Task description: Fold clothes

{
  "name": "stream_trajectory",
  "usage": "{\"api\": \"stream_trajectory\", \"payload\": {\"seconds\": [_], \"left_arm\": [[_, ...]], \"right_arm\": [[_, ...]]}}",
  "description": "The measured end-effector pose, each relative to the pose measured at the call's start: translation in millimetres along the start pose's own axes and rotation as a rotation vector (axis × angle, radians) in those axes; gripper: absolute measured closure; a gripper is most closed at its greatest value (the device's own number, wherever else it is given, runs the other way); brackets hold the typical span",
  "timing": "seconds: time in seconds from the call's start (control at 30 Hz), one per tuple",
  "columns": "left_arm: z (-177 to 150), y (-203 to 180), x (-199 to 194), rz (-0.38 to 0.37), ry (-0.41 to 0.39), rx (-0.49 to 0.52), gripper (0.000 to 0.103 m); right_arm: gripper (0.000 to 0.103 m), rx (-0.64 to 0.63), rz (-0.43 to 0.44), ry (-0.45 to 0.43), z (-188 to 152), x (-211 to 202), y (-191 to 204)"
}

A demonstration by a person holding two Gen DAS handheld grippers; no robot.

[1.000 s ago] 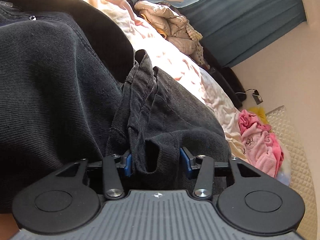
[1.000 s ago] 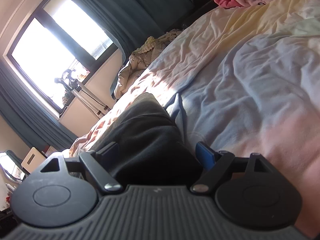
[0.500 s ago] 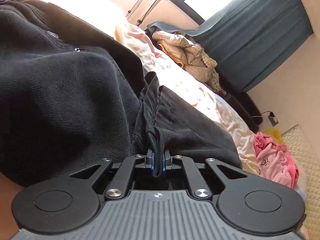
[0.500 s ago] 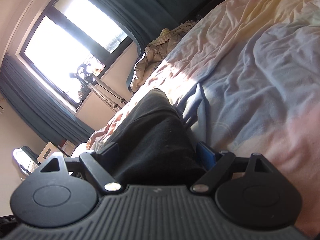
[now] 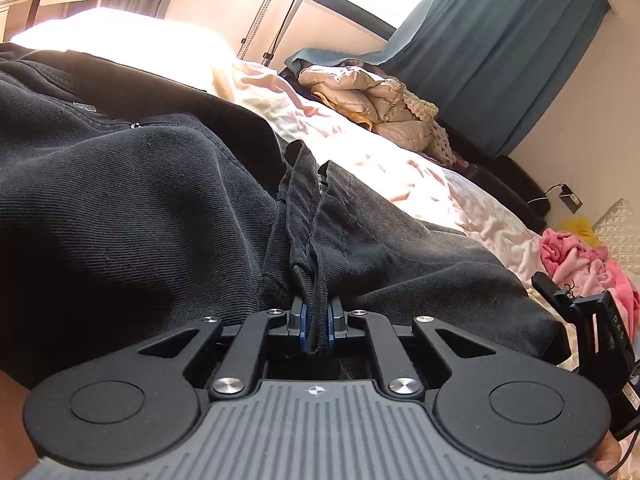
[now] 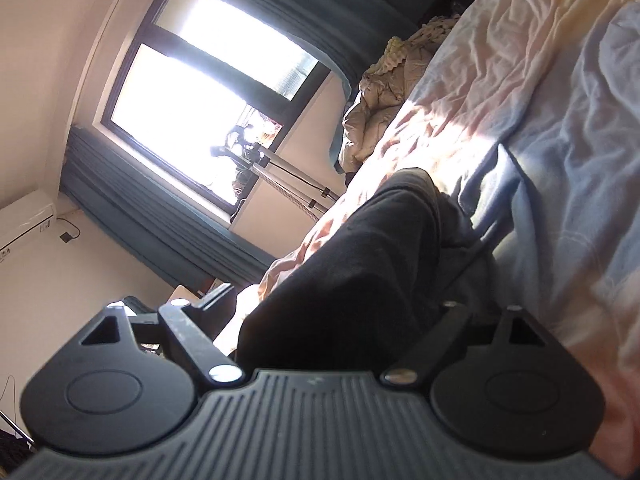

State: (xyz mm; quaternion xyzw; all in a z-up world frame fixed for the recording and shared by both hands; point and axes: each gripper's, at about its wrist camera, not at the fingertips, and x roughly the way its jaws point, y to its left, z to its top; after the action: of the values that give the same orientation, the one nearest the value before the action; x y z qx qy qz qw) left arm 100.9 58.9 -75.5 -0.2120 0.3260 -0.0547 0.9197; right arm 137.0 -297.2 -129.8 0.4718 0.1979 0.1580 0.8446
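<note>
Left claw [image 5: 316, 326] pinches a bunched fold of the black trousers [image 5: 140, 208] on the bed [image 5: 404, 168], while the right claw [image 6: 340, 320], at 3 o'clock, stands spread around black cloth

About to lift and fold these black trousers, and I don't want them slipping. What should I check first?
1. Left gripper pinches the black trousers edge: ok, though its fingers are easing open.
2. Right gripper clamped on cloth: not ok; fingers stand wide, cloth between them.
3. Right fingertips' contact: cannot tell, hidden by cloth.
4. Bedsheet free of both grips: cannot tell.
5. Pink clothes clear of the trousers: ok.
</note>
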Motion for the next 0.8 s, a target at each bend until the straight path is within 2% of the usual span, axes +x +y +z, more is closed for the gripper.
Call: {"api": "stream_trajectory", "payload": {"seconds": [0.07, 0.1, 0.13, 0.23, 0.33, 0.37, 0.4, 0.5, 0.57, 0.73, 0.8], "left_arm": [[-2, -5, -4, -0.008, -0.024, 0.032, 0.091], [-3, -10, -6, -0.019, -0.044, 0.059, 0.091], [-4, -14, -9, -0.024, -0.062, 0.086, 0.091], [-9, -24, -21, 0.0, -0.098, 0.151, 0.091], [-14, -23, -45, -0.038, -0.137, 0.129, 0.091], [-15, -22, -53, -0.05, -0.15, 0.122, 0.086], [-17, -22, -62, -0.06, -0.165, 0.117, 0.086], [-24, -27, -88, -0.064, -0.226, 0.127, 0.086], [-19, -37, -93, -0.04, -0.255, 0.165, 0.086], [-1, -75, -72, 0.012, -0.256, 0.232, 0.086], [4, -98, -50, 0.045, -0.235, 0.271, 0.086]], "right_arm": [[0.035, 0.061, -0.066, 0.03, -1, 6, -15], [0.058, 0.044, -0.097, 0.034, -2, 6, -16], [0.068, 0.027, -0.128, 0.039, -3, 7, -17], [0.081, -0.039, -0.173, 0.018, -2, 3, -1], [0.084, -0.053, -0.15, -0.044, 6, -10, 21], [0.085, -0.051, -0.139, -0.061, 9, -14, 25], [0.085, -0.06, -0.134, -0.082, 13, -19, 31], [0.086, -0.091, -0.111, -0.14, 21, -34, 47], [0.086, -0.111, -0.094, -0.177, 26, -44, 57], [0.087, -0.08, -0.038, -0.27, 44, -77, 68], [0.087, -0.088, -0.02, -0.319, 53, -92, 76]]}}
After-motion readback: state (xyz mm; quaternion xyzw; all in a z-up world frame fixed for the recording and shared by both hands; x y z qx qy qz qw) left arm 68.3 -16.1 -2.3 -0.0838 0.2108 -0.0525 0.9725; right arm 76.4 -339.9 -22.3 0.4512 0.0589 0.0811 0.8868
